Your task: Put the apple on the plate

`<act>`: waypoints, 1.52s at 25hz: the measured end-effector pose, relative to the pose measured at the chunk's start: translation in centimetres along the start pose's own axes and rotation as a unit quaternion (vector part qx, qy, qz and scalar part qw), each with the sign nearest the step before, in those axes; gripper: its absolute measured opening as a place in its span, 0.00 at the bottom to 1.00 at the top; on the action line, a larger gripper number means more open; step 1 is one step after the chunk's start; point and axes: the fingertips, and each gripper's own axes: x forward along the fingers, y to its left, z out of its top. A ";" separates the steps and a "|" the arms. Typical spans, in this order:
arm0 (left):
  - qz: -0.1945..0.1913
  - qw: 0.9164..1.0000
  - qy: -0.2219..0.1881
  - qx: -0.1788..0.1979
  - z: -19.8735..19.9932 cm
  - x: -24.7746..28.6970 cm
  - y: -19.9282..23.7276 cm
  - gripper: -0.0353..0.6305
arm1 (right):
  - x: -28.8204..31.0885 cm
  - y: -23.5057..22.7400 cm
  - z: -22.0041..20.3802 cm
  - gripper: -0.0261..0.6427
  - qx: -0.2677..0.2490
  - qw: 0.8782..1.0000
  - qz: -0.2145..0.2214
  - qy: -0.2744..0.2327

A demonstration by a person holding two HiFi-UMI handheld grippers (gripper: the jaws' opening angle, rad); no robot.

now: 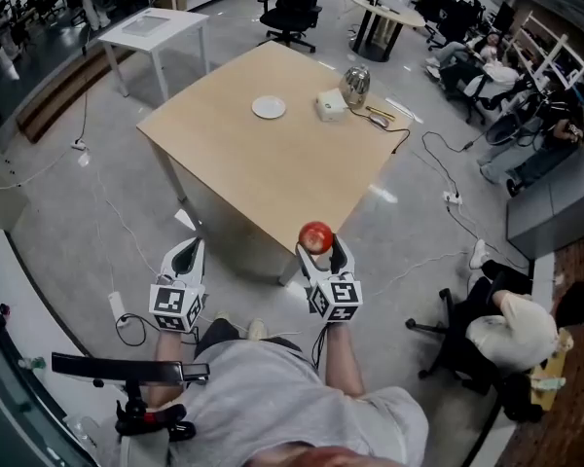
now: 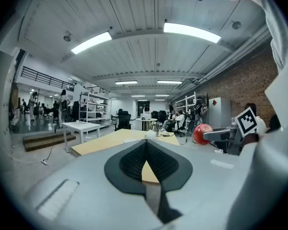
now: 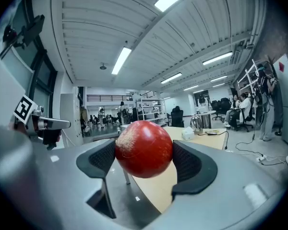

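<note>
A red apple (image 1: 316, 236) sits between the jaws of my right gripper (image 1: 319, 252), which is shut on it. In the right gripper view the apple (image 3: 144, 148) fills the gap, both black pads (image 3: 103, 160) pressing its sides. The gripper hangs over the floor, just off the near corner of the wooden table (image 1: 273, 168). A small white plate (image 1: 269, 107) lies on the far part of the table, well away from the apple. My left gripper (image 1: 186, 259) is shut and empty, held over the floor left of the right one. In the left gripper view its pads (image 2: 134, 159) meet at the tips, and the apple (image 2: 202, 134) shows to the right.
A white box (image 1: 331, 104) and a metal kettle (image 1: 355, 86) stand near the table's far corner, with small items and a cable (image 1: 382, 116) beside them. A white side table (image 1: 154, 27) stands at the back left. A seated person (image 1: 511, 337) is at the right.
</note>
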 end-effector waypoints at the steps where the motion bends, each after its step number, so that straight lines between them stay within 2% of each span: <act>1: 0.001 1.000 0.000 0.001 0.1 0.0 0.0 0.08 | 0.1 0.1 0.0 0.60 0.000 1.000 0.001 0.001; 11: 0.025 1.000 0.010 0.003 -0.7 -0.9 1.1 0.08 | 1.7 1.9 -1.5 0.60 0.004 0.999 0.038 0.010; 18: 0.033 0.999 0.007 0.006 -0.3 2.0 2.3 0.08 | 4.9 0.8 -1.1 0.60 0.000 0.999 0.051 0.008; 28: 0.027 1.000 0.014 0.003 0.3 7.8 7.9 0.08 | 12.8 0.9 0.2 0.60 -0.004 0.998 0.053 0.015; 34: 0.021 0.999 0.024 -0.005 1.1 11.5 12.9 0.08 | 18.7 2.3 1.5 0.60 -0.004 0.998 0.054 0.027; 38: 0.018 1.000 0.022 -0.009 1.5 12.6 14.6 0.08 | 20.5 2.8 1.8 0.60 -0.003 0.998 0.051 0.032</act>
